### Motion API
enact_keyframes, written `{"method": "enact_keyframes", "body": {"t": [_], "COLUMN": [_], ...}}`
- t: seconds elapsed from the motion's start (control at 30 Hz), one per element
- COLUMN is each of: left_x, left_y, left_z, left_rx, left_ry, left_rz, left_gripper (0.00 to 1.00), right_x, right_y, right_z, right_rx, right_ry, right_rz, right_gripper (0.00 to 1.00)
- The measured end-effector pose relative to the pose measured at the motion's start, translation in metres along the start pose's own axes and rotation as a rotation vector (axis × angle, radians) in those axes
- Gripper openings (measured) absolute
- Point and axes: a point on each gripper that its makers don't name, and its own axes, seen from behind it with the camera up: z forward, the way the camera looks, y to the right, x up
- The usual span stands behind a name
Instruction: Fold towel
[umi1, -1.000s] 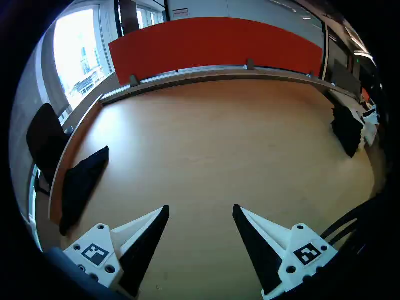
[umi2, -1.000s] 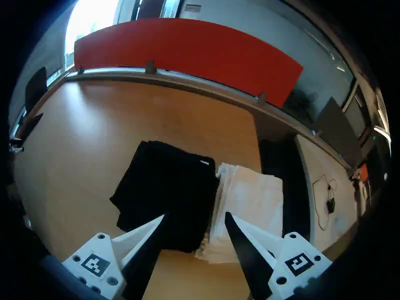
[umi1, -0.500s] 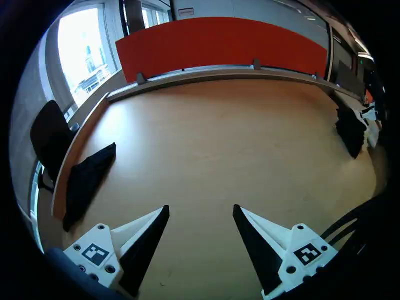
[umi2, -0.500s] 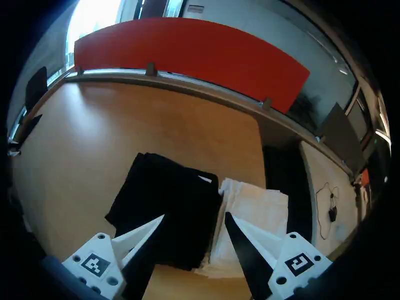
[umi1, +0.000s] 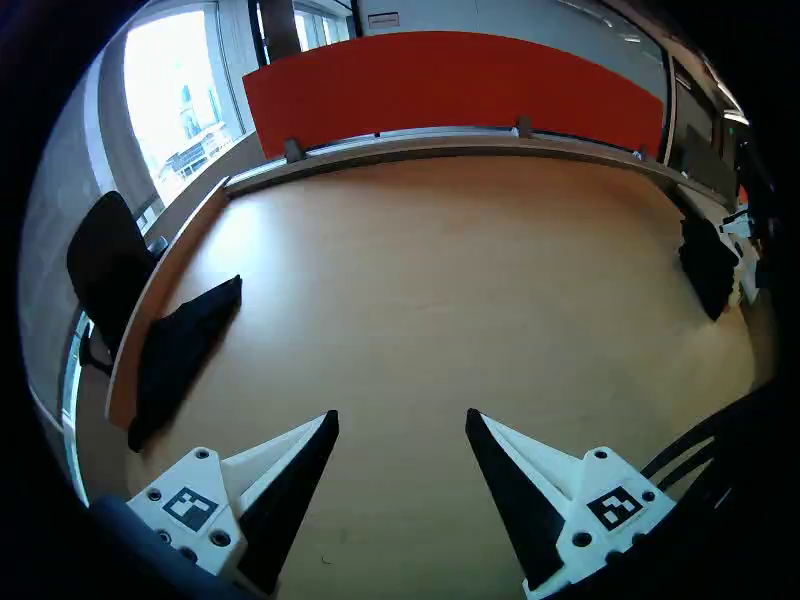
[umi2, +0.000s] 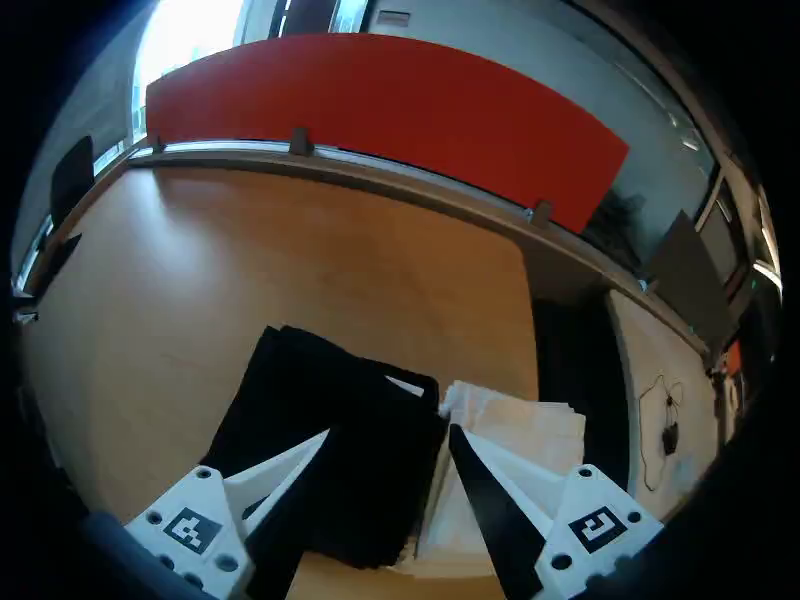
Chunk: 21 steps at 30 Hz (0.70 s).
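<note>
The fingers of your right gripper are spread, holding nothing, above the black towel at 6 o'clock. Go down slowly and pinch only its top corner. Your left gripper is spread too, over bare bench

You get strong daylight from the window, blown out to white in the left gripper view, and it lays a pale sheen on the wooden table near it. Your black towel stack reads as a flat dark mass with little fold detail. The fisheye bends the red partition into an arc.
</note>
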Motion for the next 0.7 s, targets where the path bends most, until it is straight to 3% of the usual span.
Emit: {"method": "enact_keyframes", "body": {"t": [0.23, 0.57, 0.7], "left_x": [-0.003, -0.011, -0.011], "left_y": [-0.002, -0.002, -0.002], "left_z": [-0.002, -0.005, -0.006], "left_rx": [0.012, 0.022, 0.023], "left_ry": [-0.007, -0.022, -0.022], "left_rz": [-0.004, -0.004, -0.001], "left_gripper": [0.94, 0.94, 0.94], "right_x": [-0.007, -0.011, -0.013], "right_y": [0.0, 0.003, 0.001], "right_z": [0.012, 0.027, 0.028], "right_rx": [0.009, 0.025, 0.035], "right_ry": [-0.018, -0.03, -0.032], "right_rz": [0.008, 0.04, 0.043], "right_gripper": [0.76, 0.54, 0.41]}}
